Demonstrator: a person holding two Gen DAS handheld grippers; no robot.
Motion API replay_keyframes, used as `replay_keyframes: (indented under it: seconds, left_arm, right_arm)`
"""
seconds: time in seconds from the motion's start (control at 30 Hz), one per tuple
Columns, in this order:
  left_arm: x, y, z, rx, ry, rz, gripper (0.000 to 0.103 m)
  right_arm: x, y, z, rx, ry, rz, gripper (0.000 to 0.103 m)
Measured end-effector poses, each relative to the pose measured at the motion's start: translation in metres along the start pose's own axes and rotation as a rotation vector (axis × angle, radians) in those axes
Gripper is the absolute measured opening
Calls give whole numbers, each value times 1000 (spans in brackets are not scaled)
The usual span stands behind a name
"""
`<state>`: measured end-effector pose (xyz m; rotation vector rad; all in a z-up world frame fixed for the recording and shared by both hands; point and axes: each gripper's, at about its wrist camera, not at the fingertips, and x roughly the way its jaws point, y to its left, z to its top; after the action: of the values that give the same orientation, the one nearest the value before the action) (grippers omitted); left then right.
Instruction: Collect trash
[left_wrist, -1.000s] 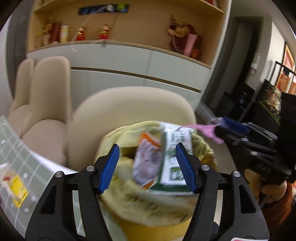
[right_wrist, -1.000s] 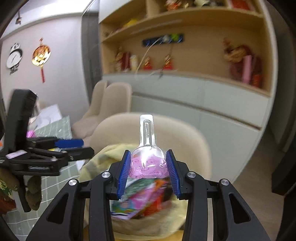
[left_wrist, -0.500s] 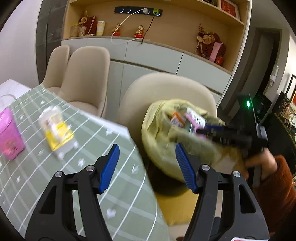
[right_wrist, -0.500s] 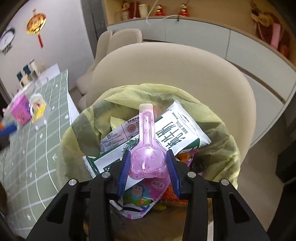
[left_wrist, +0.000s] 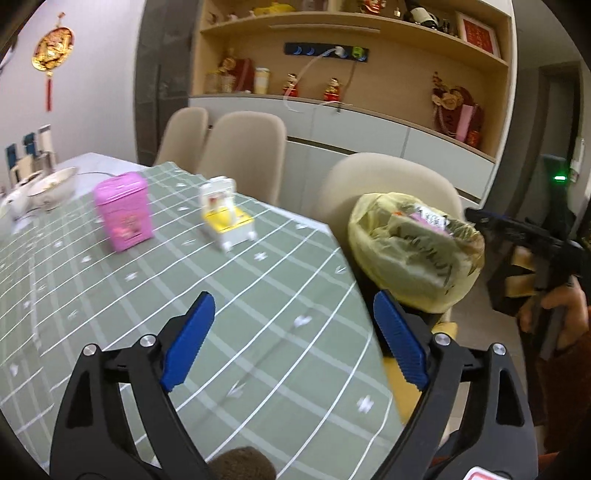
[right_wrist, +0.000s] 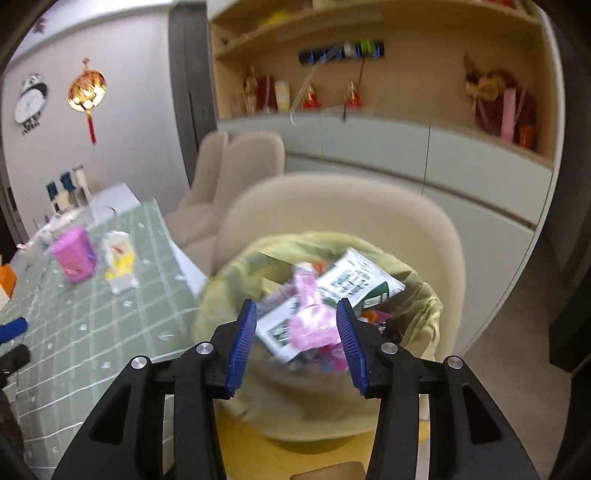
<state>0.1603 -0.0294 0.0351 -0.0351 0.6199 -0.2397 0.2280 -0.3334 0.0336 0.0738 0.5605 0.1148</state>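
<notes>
Pink wrapper (right_wrist: 312, 321) over trash bag (right_wrist: 421, 291)

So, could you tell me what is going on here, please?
A person with a gripper in each hand is clearing trash into the lined bin beside the table. The right gripper is over the bin, its jaws opening, with the pink blister pack loose between them. The left gripper is empty, its jaws opening over the table, where a pink box and a yellow-and-white pack remain.
</notes>
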Motion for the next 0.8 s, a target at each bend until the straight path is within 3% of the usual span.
replay_keyframes:
  seconds: [0.27,0.37,0.5,0.67,0.8]
  left_arm:
    - [-36,3,-34,12,-60,88,84]
    - [-47,-4,-46,63,-93,125,84]
    - [-59,-5,-59,78,-123,165,84]
    - [-68,-4,-70,80,-146,213,84]
    - [-74,-5,-72,70,-161,181,84]
  right_arm:
    - [-61,61,-52,24,-64,46,43]
    - [-73,85,-74,-4,-73,15,43]
    - [-84,104,-102,16,-64,50,43]
    - [-94,122,-126,-9,-55,-24,43]
    - [-107,133,-132,-33,-94,-63,43]
